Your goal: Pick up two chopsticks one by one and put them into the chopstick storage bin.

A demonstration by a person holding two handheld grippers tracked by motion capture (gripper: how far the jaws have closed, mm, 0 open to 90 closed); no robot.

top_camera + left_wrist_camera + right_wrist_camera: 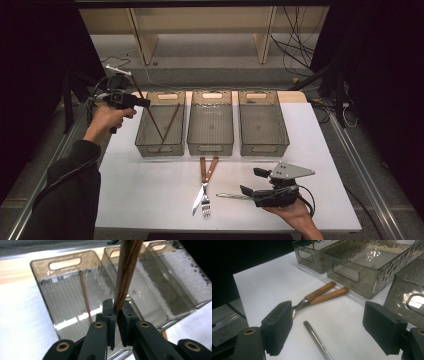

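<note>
My left gripper is shut on a brown wooden chopstick, held slanted over the left bin with its lower end inside. A second chopstick lies in that bin. My right gripper stands open low over the table's front right. A slim metal rod lies on the table between its jaws, untouched. A knife and fork with wooden handles lie side by side left of it.
Three smoky clear bins stand in a row at the back of the white table. The middle bin and right bin hold nothing. Cables lie on the floor beyond the table.
</note>
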